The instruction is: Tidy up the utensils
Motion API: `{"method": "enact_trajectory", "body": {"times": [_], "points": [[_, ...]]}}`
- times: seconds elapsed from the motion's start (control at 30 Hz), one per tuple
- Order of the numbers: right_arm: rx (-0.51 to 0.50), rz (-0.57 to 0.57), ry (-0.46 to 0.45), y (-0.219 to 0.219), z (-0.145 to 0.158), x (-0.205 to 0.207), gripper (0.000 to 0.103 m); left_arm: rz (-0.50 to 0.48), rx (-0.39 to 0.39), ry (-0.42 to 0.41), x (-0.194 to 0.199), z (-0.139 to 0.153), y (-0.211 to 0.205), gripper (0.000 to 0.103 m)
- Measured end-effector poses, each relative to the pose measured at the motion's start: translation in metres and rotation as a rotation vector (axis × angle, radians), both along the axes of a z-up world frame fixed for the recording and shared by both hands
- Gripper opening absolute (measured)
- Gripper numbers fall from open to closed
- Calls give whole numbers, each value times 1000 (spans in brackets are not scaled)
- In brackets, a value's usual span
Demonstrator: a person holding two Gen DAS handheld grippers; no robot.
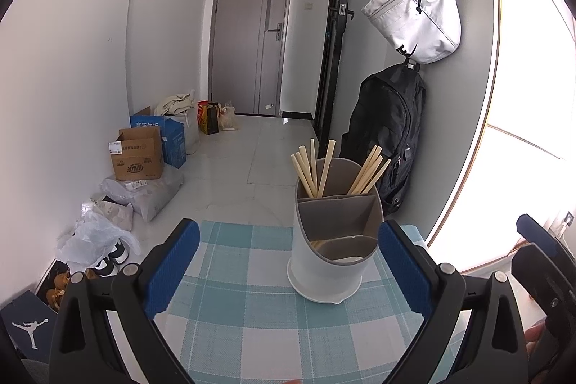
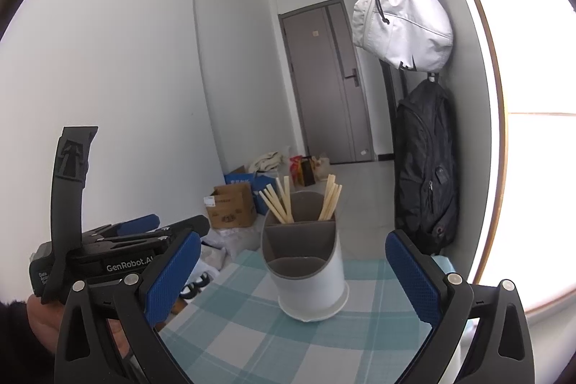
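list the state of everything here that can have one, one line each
left gripper: open, empty
right gripper: open, empty
holder: upright on the checked cloth
chopsticks: standing in the holder's two back compartments
front compartments: no chopsticks standing in them
grey door: shut
white bag: hanging, zipped
backpack: hanging below it
brown box: flaps open
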State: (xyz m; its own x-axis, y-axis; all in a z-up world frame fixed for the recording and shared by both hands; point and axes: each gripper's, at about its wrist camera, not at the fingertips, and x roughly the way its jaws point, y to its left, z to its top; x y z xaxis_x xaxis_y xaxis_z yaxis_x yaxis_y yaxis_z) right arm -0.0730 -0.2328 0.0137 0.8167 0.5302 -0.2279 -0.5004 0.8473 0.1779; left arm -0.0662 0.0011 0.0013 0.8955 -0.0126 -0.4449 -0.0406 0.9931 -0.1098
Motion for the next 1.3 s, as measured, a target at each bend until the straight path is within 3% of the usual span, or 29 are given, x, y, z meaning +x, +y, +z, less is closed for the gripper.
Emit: {"method": "enact_trajectory", "body": {"times": [1.3], "points": [[-6,-10,3,-3,-2,0,103,20,-1,38,5,-5,1,97]]}}
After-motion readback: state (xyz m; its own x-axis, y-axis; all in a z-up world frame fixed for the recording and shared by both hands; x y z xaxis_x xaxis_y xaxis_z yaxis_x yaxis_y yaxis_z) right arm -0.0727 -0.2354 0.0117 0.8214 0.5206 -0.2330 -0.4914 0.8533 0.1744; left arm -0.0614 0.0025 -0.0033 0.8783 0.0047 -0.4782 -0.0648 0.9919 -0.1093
